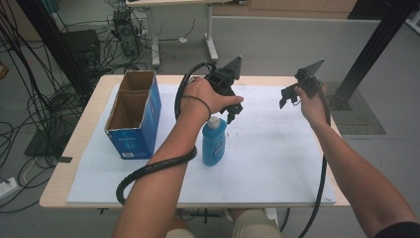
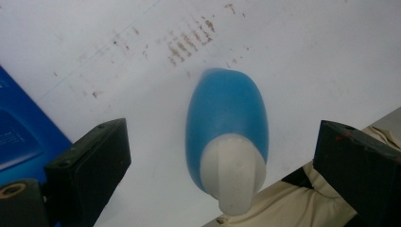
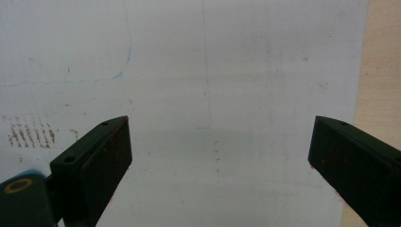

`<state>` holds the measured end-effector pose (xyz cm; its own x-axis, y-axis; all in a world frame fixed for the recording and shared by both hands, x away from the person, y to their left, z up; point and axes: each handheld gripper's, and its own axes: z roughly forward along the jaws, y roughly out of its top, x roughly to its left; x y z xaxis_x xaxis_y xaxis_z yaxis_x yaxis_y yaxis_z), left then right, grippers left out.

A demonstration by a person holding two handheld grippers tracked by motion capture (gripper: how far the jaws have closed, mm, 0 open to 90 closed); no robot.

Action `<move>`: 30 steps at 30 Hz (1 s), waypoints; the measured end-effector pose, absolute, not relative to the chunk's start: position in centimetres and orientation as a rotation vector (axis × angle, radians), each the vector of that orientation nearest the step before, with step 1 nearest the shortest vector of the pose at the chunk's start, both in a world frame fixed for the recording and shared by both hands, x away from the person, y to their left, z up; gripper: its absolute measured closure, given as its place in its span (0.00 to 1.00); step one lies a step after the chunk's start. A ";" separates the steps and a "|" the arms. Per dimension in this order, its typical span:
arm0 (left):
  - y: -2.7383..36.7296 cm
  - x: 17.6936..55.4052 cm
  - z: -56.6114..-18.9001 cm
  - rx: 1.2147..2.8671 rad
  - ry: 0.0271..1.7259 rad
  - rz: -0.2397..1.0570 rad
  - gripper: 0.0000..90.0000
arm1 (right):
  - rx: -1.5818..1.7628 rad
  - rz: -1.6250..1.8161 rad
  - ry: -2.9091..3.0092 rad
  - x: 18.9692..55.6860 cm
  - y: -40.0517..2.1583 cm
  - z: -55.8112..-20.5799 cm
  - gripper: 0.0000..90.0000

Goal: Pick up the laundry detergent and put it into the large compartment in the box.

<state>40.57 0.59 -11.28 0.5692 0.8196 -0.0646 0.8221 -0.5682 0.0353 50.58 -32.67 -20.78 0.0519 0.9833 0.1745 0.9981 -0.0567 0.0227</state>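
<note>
Blue bottle's shoulder behind the left forearm; box cut by the frame edge.

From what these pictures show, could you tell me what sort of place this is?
Probably a lab or workshop set up for recording: a work table under a white sheet, loose cables on the grey floor, and a computer tower behind.
</note>
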 end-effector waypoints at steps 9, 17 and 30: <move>0.7 40.6 -13.2 2.722 1.431 -0.107 0.06 | -2.199 -0.221 -2.085 50.5 -32.8 -20.7 0.08; 0.7 40.3 -15.0 2.727 1.410 -0.123 0.07 | -2.198 -0.221 -2.087 50.5 -32.7 -20.7 0.08; 0.4 39.6 -16.5 2.749 1.388 -0.091 0.07 | -2.193 -0.213 -2.094 50.5 -32.3 -20.7 0.08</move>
